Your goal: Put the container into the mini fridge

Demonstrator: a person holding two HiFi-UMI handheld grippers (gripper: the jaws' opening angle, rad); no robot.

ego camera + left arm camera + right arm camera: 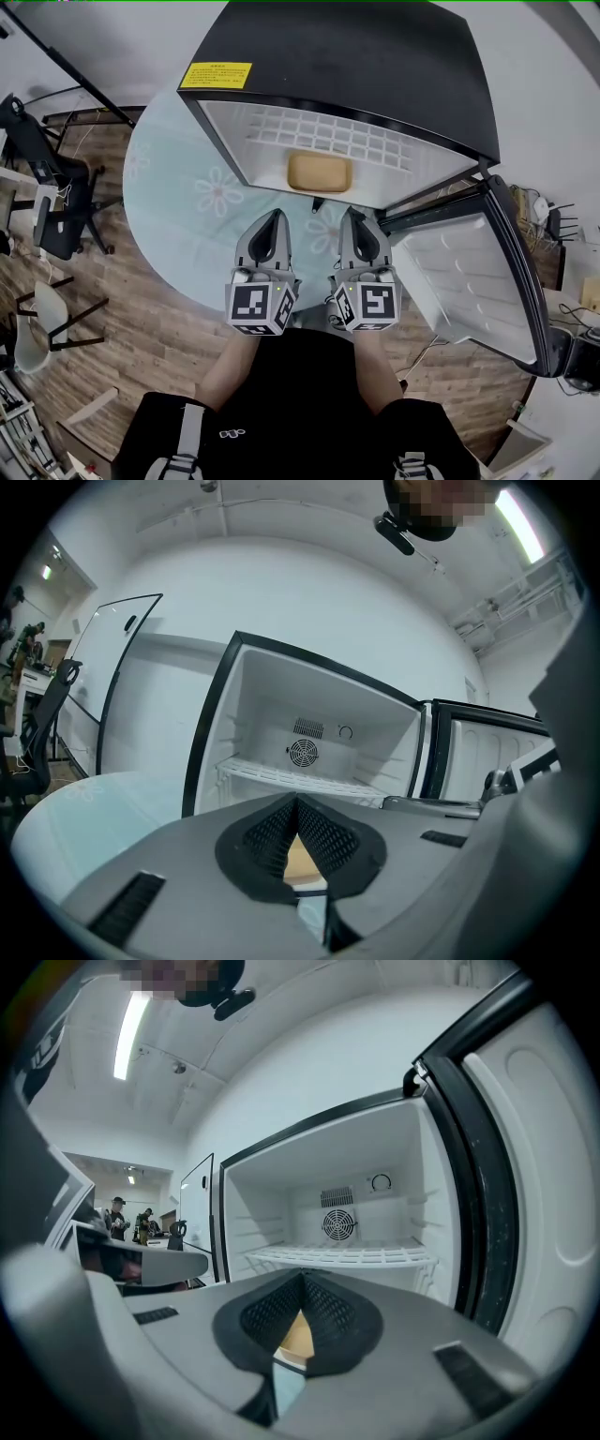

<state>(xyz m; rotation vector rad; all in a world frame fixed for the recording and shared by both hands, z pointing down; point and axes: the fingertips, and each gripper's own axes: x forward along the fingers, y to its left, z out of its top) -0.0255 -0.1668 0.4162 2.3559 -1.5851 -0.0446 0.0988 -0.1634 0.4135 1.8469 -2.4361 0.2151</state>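
Container (319, 172): inside the mini fridge (375, 56), just ahead of both grippers.
Left gripper (276, 217): jaws pressed together, empty.
Right gripper (352, 217): pressed together, empty.
Left: perhaps closing the door (478, 272).

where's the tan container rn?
Head view: the tan rounded-rectangular container sits inside the open black mini fridge, centre of its opening, below the white wire shelf, just ahead of the left gripper and right gripper.
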